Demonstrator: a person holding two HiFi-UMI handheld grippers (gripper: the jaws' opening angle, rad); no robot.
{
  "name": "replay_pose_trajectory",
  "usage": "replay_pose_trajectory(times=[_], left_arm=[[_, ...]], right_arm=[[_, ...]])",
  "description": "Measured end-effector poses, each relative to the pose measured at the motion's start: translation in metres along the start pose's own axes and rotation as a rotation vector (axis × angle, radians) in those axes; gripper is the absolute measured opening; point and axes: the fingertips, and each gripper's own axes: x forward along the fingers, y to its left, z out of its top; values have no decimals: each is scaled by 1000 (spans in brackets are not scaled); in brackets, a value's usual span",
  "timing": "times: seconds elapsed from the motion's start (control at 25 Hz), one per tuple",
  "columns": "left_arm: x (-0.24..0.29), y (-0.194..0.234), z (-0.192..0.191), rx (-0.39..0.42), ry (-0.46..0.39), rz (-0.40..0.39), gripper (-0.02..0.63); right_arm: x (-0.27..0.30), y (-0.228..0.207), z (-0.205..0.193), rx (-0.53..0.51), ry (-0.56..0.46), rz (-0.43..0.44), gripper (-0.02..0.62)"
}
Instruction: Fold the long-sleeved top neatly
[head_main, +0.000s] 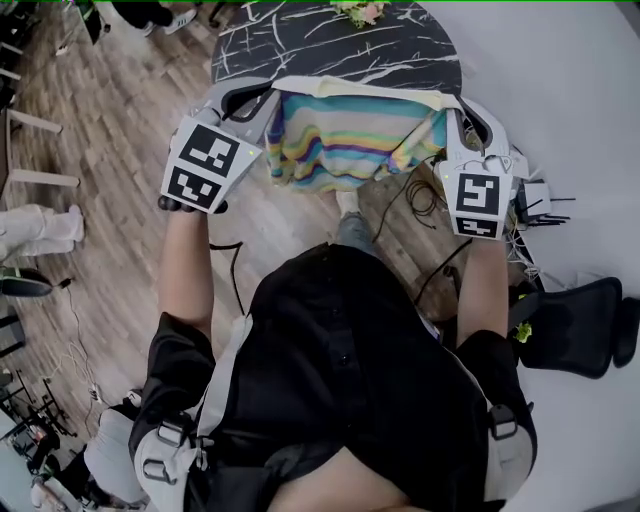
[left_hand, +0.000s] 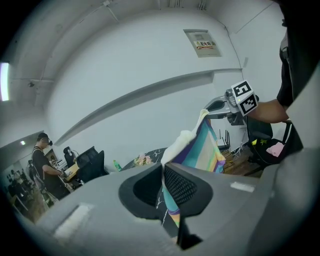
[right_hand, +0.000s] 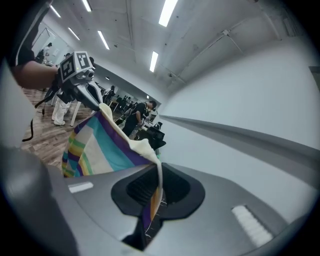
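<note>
The pastel-striped knit long-sleeved top (head_main: 350, 140) hangs soft, light and limp near the dark marbled surface (head_main: 320, 45); left gripper (left_hand: 163, 187) and right gripper (right_hand: 156, 192) each pinch tight on a cream-edged corner, sensible holds.

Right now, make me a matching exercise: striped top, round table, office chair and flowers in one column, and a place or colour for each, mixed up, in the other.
1. striped top
2. round table
3. office chair
4. flowers

A. black, at the person's right
B. on the table, far side
C. dark with white veins
D. held up in the air, spread wide

Pairs: 1-D, 2-C, 3-A, 4-B
</note>
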Motion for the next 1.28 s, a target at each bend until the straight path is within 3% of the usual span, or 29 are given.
replay_pose_trajectory(times=[0.4,0.56,0.8,1.0,1.12,1.28], left_arm=[[115,86,-11,-70,108,37,23],[162,112,-28,-119,162,29,25],[228,135,-74,-220,256,31,25],[278,156,-110,-235,348,29,25],[303,163,-134,-287,397,11,25],[332,170,-158,-322,418,30,23]], right_arm=[[146,-46,-22,-13,34,91,18],[202,-50,-48,-28,97,138,18],[275,-42,-94,-17,157,215,18],[336,-29,-134,-18,212,302,18],[364,-19,-156,-17,235,342,18],[397,-12,-179,-7,255,360,18]])
